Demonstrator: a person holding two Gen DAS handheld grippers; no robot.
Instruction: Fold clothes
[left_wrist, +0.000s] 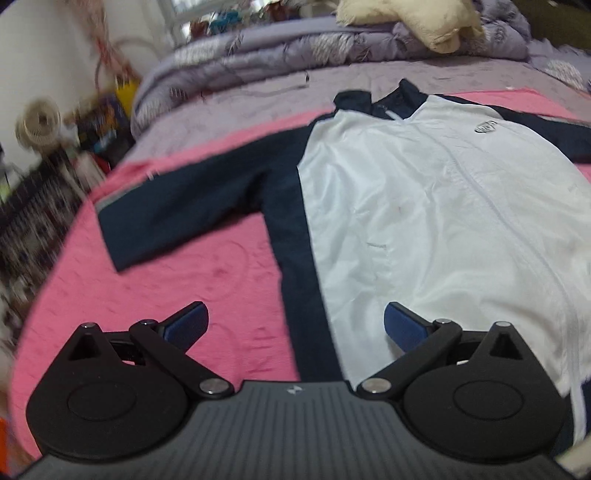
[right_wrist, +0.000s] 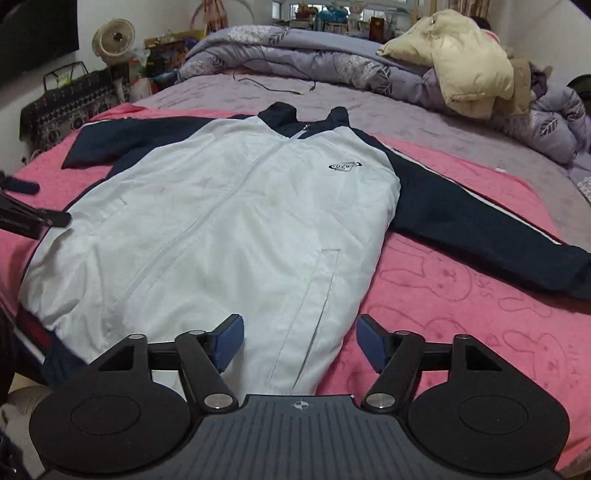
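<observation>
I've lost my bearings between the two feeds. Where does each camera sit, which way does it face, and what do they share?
Left wrist: rides the left gripper, angled down across the bed at the jacket's navy sleeve and white front; its own open jaws show.
Right wrist: rides the right gripper, near the jacket's hem, looking up its length to the collar; own open jaws show, with the left gripper at the frame's left edge.
Shared: jacket, pink blanket, purple quilt, fan.

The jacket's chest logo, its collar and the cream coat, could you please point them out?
chest logo (right_wrist: 344, 167), right wrist view, logo's middle
collar (right_wrist: 282, 112), right wrist view, left flap
cream coat (right_wrist: 461, 62), right wrist view, its middle
</observation>
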